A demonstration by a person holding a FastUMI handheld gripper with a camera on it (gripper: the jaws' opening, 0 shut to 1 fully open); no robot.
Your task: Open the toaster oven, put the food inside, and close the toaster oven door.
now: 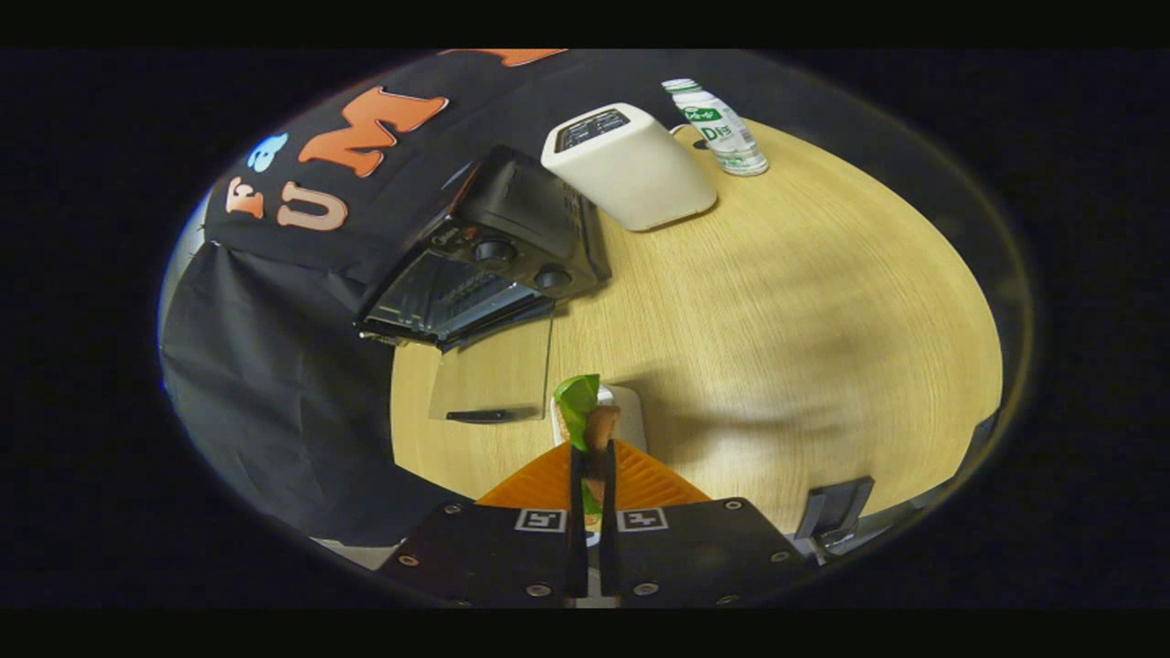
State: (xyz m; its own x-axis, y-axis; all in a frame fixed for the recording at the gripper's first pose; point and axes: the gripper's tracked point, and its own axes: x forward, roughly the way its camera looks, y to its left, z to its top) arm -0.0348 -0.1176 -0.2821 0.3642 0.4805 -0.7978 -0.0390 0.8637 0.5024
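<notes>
While the oven (484, 260) stands at the back of the tabletop (777, 320) with its glass door (494, 370) folded down flat in front of it, the hand-held gripper (592, 457) is nearly closed, both fingers pinching the food (590, 416). That food is a brown piece with a green leaf on it, held upright just past the fingertips, nearer than the oven and just beside the door's free corner. Directly under the food, and partly hidden by it, sits a small white dish (631, 416); whether anything lies in the dish cannot be told. The oven's cavity is open to view, dark, with a wire rack faintly visible, and nothing plainly lying on it. Two round knobs (521, 263) sit on the oven's front panel, beside the opening. The door's dark handle (482, 416) lies along its outer edge, on the side away from the oven. Just beside the oven, on its knob side, stands a white toaster (631, 169) with slots on top. Past the toaster from the oven stands a clear bottle (722, 128) with a green and white label and a white cap, upright and closed.
</notes>
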